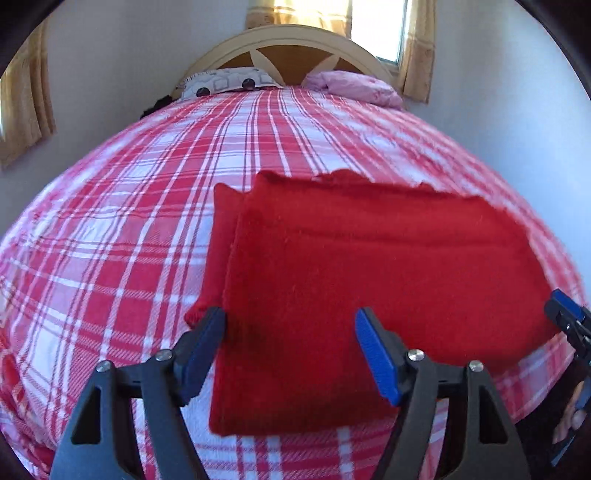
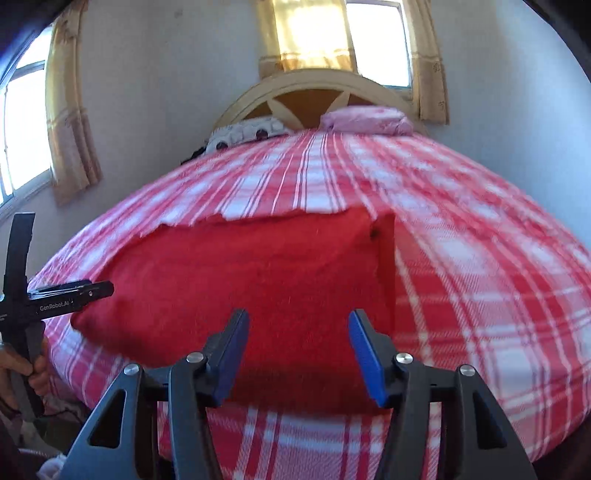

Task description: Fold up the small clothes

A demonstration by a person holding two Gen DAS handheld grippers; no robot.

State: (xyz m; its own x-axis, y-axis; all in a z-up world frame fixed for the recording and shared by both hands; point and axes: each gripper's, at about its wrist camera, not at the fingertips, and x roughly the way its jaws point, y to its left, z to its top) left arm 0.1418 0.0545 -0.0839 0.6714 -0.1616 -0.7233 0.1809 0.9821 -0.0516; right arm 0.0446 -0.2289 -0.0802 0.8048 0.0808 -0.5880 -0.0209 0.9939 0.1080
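Observation:
A red knitted garment lies folded into a rectangle on the plaid bed, with a lower layer sticking out at its left side. My left gripper is open and empty above the garment's near left corner. My right gripper is open and empty above the garment near its right front edge. The right gripper's fingertip shows at the right edge of the left wrist view. The left gripper's body, held by a hand, shows at the left of the right wrist view.
The bed has a red and white plaid cover. At its head are a patterned pillow, a pink pillow and a wooden headboard. Curtained windows are behind. White walls stand on both sides.

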